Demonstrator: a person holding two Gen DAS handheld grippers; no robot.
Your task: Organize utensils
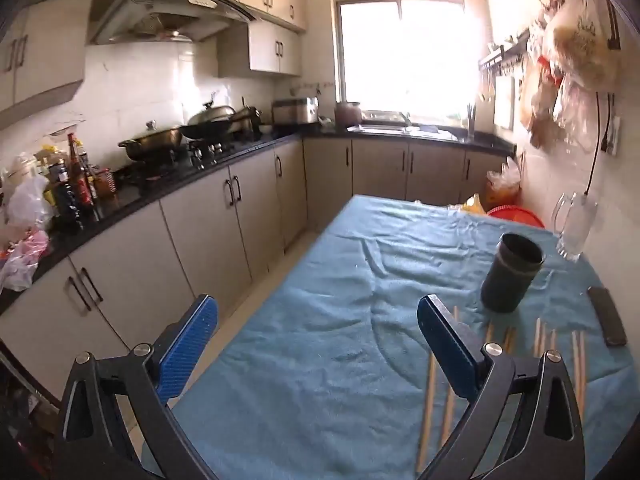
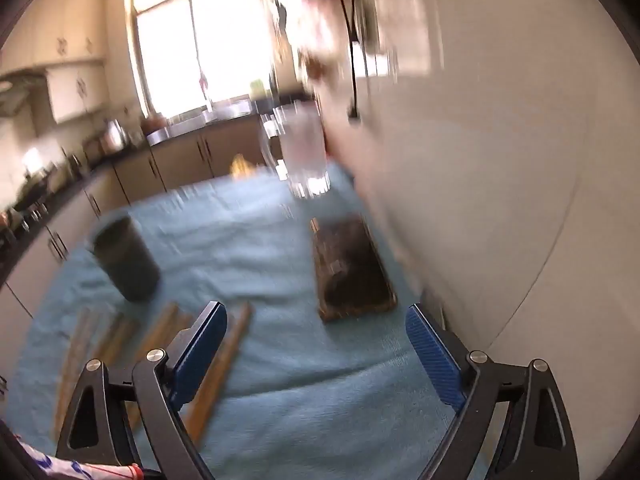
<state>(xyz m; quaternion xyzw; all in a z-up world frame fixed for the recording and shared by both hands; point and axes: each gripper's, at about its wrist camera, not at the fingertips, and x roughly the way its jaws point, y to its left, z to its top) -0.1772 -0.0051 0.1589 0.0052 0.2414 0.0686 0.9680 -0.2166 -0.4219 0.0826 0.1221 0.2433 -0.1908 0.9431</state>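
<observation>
Several wooden chopsticks lie side by side on the blue cloth of the table, just in front of a dark round holder cup that stands upright. My left gripper is open and empty, above the cloth to the left of the chopsticks. In the blurred right wrist view the chopsticks lie at the lower left and the holder cup stands behind them. My right gripper is open and empty above the cloth, its left finger over the chopsticks.
A dark phone lies at the table's right edge, also in the right wrist view. A glass mug stands by the wall. A red basin sits beyond the table. Kitchen counter runs along the left.
</observation>
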